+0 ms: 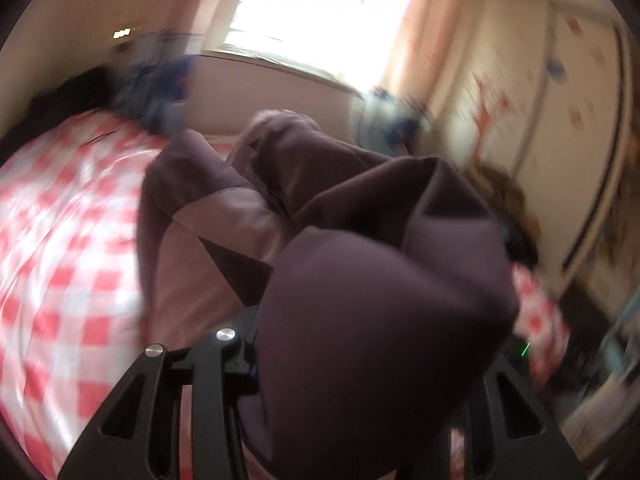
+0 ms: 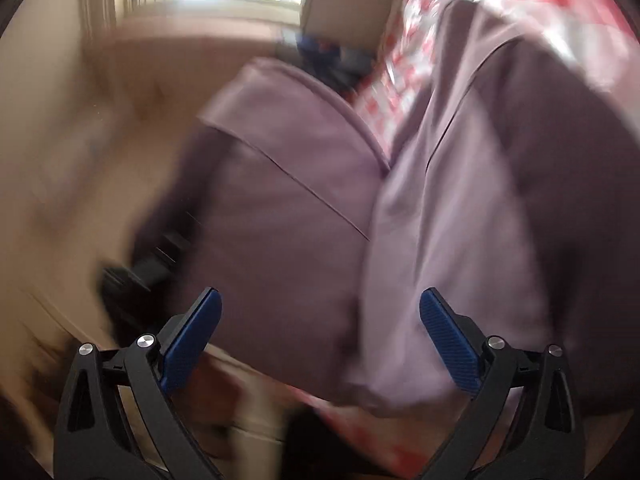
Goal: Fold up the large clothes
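Black gripper (image 2: 320, 332), blue ribbed pads (image 2: 192, 344), silver screws

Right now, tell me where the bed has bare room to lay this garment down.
Free: the red-and-white checked bedspread, between the bunched purple fabric garment and the near edge. Crowded: the far end by the window, where blue clothes are heaped, and the middle under the garment.
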Demonstrator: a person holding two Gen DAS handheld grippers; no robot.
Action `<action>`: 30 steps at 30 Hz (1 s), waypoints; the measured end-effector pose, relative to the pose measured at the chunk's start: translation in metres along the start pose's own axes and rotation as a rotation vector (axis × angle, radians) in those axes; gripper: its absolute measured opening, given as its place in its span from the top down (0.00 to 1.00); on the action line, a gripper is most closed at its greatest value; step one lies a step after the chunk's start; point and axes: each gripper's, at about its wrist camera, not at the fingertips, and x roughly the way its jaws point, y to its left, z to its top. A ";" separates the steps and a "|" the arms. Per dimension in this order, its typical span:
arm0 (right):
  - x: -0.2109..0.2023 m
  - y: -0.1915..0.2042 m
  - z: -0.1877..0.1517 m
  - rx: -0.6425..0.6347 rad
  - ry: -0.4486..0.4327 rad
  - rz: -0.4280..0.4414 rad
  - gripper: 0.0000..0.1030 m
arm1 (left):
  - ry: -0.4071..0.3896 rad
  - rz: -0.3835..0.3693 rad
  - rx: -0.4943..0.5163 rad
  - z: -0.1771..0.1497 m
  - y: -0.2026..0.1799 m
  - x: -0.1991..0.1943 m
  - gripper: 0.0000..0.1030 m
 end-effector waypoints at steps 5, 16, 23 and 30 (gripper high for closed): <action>-0.081 0.004 0.051 -0.007 -0.152 -0.059 0.07 | 0.131 -0.007 0.198 -0.042 -0.077 0.089 0.60; 0.102 0.108 0.130 -0.542 0.370 -0.748 0.07 | 0.136 0.170 0.580 -0.104 -0.144 0.110 0.47; 0.140 0.057 0.104 -0.616 0.475 -0.993 0.07 | 0.194 0.015 0.559 -0.099 -0.122 0.031 0.44; 0.120 0.033 0.105 -0.665 0.459 -1.096 0.07 | 0.128 0.021 0.097 -0.029 -0.002 0.023 0.31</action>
